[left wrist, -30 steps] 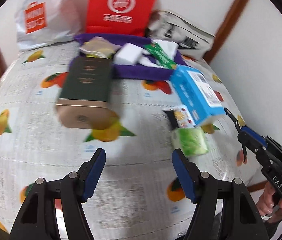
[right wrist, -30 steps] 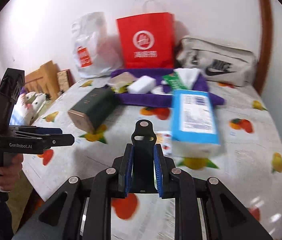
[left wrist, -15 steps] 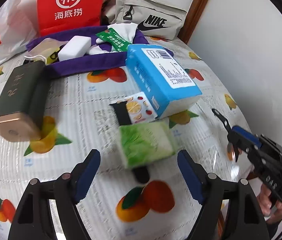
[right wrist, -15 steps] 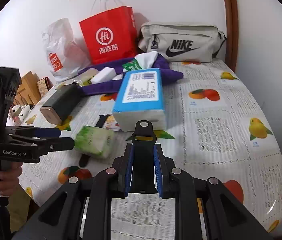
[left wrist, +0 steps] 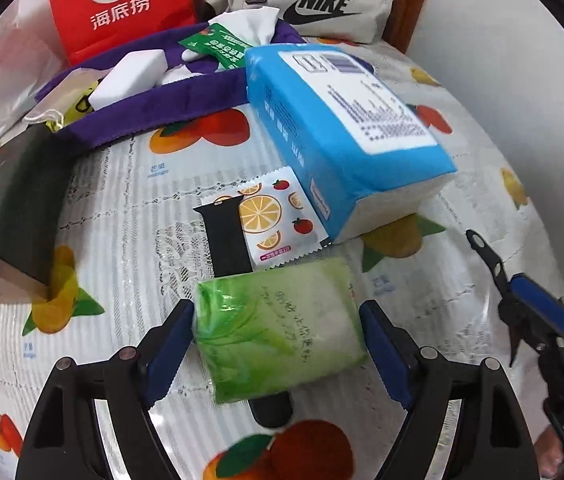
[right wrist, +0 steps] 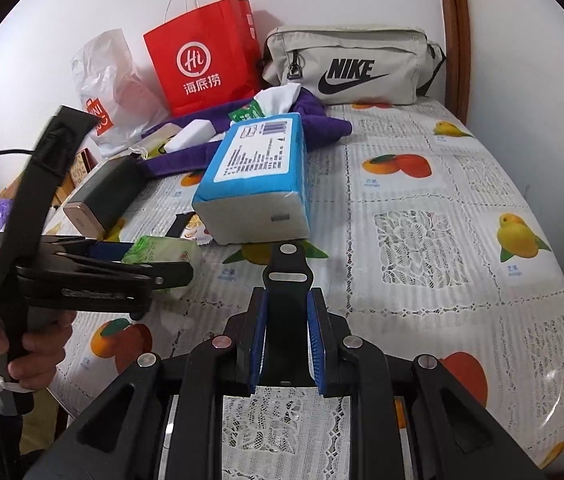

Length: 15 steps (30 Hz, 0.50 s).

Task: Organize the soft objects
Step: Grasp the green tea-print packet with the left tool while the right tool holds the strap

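Observation:
A green tissue pack [left wrist: 282, 326] lies on the table between the open fingers of my left gripper [left wrist: 278, 344], over a black strap [left wrist: 228, 240]. It also shows in the right wrist view [right wrist: 162, 252]. The pads stand at its sides, with no squeeze visible. A fruit-print sachet [left wrist: 278, 220] and a blue tissue brick [left wrist: 346, 132] lie just beyond. My right gripper [right wrist: 287, 344] is shut on a black strap piece [right wrist: 287, 280] and hangs above the table to the right. A purple cloth tray [left wrist: 154, 100] at the back holds white and green packs.
A dark green box with a gold end [left wrist: 14, 208] lies at the left. A red paper bag [right wrist: 206, 64], a white plastic bag [right wrist: 110, 84] and a grey Nike pouch [right wrist: 350, 64] stand along the wall. The table edge is near the front.
My left gripper swung right and moved forward, so the green tissue pack now sits between its fingers. The right gripper stayed shut on the strap and shifted a little.

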Each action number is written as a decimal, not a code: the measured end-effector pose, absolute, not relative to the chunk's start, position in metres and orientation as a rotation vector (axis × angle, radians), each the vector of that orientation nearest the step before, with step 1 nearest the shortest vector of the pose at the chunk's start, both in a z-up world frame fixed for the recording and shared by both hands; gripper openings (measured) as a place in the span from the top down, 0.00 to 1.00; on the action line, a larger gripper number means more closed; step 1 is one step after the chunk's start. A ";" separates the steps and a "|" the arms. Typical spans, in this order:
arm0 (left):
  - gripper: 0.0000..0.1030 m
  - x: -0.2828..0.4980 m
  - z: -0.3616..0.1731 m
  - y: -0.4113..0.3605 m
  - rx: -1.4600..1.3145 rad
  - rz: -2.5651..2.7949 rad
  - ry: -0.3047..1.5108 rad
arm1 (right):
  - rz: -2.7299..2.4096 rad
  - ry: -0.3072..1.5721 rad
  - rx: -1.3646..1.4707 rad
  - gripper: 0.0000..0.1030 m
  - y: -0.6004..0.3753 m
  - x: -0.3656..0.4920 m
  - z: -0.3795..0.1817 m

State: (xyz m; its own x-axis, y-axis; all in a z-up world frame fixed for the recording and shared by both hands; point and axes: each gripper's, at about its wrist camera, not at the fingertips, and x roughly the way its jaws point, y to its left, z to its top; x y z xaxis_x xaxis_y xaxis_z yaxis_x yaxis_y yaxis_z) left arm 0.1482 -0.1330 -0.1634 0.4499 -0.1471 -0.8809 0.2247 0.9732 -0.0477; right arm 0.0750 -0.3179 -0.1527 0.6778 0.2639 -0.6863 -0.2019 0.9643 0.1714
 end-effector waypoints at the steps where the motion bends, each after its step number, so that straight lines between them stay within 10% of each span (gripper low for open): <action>1: 0.24 0.147 -0.164 -0.132 0.076 -0.235 1.069 | 0.263 0.788 0.081 0.80 -0.317 0.075 -0.153; 15: 0.27 0.115 -0.147 -0.051 -0.031 -0.178 1.033 | 0.290 0.819 0.058 0.80 -0.287 0.078 -0.160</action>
State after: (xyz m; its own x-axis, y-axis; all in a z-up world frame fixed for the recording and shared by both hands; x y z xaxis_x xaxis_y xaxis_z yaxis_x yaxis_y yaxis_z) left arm 0.1155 -0.0508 -0.1468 0.4993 -0.1621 -0.8511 0.1329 0.9850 -0.1096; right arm 0.0778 -0.2875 -0.1598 0.6462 0.2770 -0.7111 -0.2325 0.9590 0.1623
